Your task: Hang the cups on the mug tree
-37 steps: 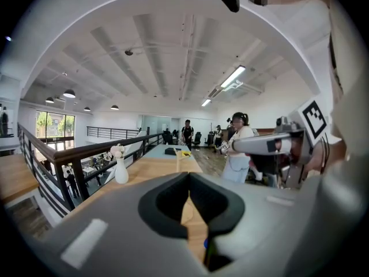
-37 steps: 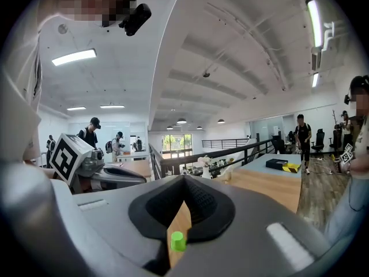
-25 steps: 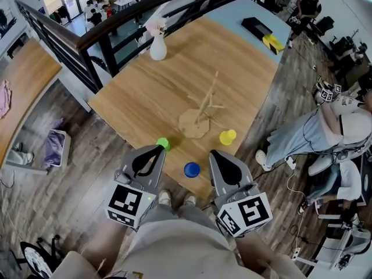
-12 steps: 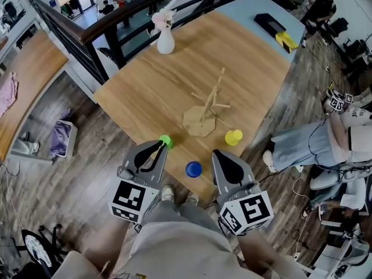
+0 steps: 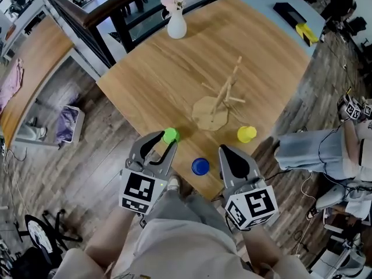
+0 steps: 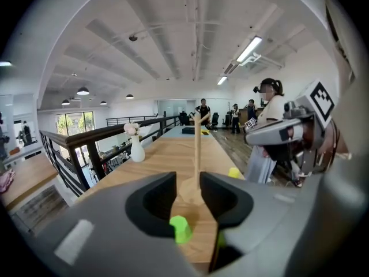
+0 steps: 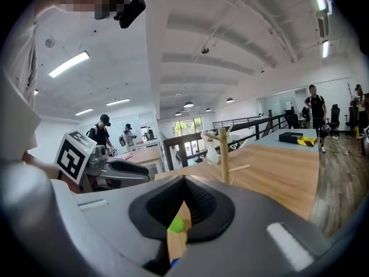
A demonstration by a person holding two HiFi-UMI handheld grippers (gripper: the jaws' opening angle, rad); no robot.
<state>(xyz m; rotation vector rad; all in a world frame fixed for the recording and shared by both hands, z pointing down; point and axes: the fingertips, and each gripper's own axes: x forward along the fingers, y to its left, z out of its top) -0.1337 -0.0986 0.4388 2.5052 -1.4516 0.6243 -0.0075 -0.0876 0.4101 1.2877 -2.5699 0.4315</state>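
All three cups sat on the wooden table (image 5: 157, 68), none yet hung. Taking the mug tree (image 5: 224, 97) as the dial's centre, the green cup (image 5: 170, 135) stood at 8 o'clock, the blue cup (image 5: 200, 166) at 6 and the yellow cup (image 5: 246, 133) at 4.

The left gripper (image 5: 161, 141) had just been opening its jaws. They stood partly apart and gripped nothing, with the green cup just ahead of the gap, so they were probably being readied to take it. The right gripper (image 5: 228, 151) was pressed shut and empty, likely idle while the left worked.

No view showed the cups' handles clearly. The blue cup was only a sliver low in the right gripper view.
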